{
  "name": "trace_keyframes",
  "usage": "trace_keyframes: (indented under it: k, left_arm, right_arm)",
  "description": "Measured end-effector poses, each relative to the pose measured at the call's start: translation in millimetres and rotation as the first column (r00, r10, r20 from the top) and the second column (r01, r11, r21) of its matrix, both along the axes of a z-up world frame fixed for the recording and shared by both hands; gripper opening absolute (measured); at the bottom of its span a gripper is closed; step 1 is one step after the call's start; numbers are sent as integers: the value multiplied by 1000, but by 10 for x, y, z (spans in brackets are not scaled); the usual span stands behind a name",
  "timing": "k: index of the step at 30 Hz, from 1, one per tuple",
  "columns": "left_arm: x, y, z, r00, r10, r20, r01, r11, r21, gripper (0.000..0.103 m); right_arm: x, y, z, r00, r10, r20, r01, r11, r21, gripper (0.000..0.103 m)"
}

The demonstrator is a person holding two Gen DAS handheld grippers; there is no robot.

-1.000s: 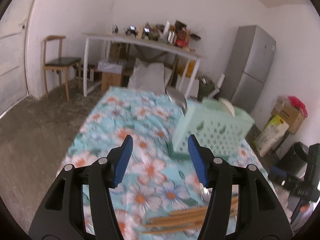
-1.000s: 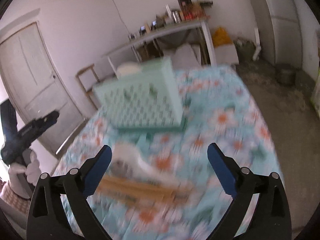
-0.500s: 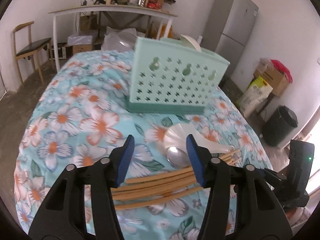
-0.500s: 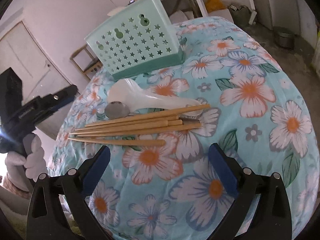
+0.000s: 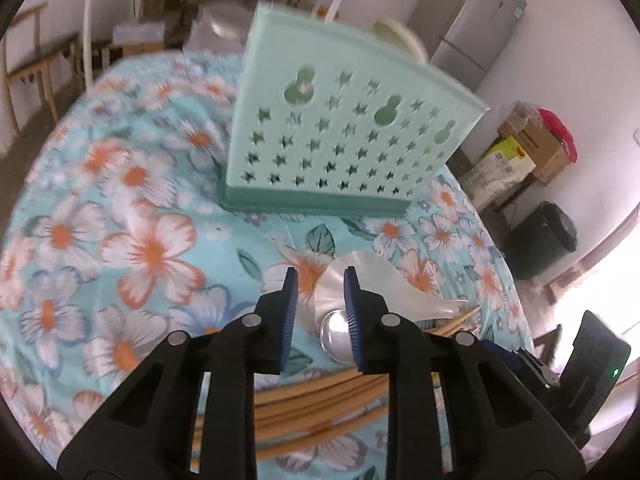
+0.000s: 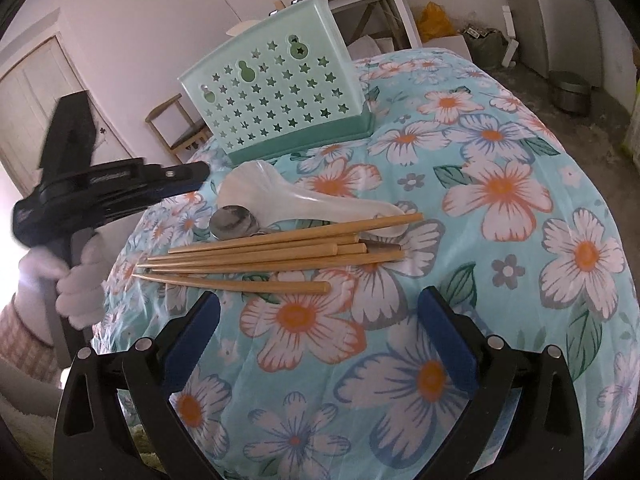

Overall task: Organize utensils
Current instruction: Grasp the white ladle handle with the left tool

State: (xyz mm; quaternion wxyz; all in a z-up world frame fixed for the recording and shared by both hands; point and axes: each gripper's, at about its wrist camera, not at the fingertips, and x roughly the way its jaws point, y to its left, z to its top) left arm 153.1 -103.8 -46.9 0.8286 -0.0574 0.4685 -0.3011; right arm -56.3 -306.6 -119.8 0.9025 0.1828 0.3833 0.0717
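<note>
Mint star-punched basket, floral tablecloth

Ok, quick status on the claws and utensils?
Left claw closing, nothing gripped. Right claw open, empty. Chopsticks, spoons loose on table; basket unobstructed.

No legible text anywhere. Faint pale lettering on the side of the left gripper at nine o'clock in the right wrist view, too blurred to read. Print on a yellow-green box at three o'clock in the left wrist view, likewise unreadable.

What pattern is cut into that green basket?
Small star-shaped holes, with three gourd-shaped ones above, on the mint-green basket; clearest in the right wrist view.
</note>
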Motion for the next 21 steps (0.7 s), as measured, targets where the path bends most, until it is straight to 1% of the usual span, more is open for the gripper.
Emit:
trace_keyframes:
  k: [1,4,5,7,12,16,18,21]
  left_arm:
    - [58,-17,-49,999,-13,-30,13,1000,-4,21]
    - [157,-22,-155,996,-28,-86,26,999,-27,19]
    - [202,-22,-206,992,-35,-122,30,999,-42,19]
    - [253,-25,-276,985,-48,-165,38,997,-64,19]
    - [367,-14,-406,970,-35,-241,10,995,-103,19]
    - [398,-12,-429,964,-17,-264,-14,993,-113,18]
    - [394,-16,-427,966,-12,-260,-18,993,-113,12]
    - [398,-27,-439,965,3,-260,-40,990,-137,9]
  right_arm:
    - [1,-2,0,1000,0,1,0,1000,1,97]
    - [-5,-11,-4,1000,2,3,-2,1000,4,97]
    - [-7,-14,-6,1000,3,5,-3,1000,5,97]
    - [-8,-15,-6,1000,4,7,-4,1000,6,97]
    - [-6,-11,-5,1000,3,6,-3,1000,4,97]
    - [-4,-13,-5,1000,1,7,-1,1000,3,97]
    - [-7,-19,-7,1000,1,7,-1,1000,4,97]
    - [-10,-15,-2,1000,1,8,-1,1000,-1,97]
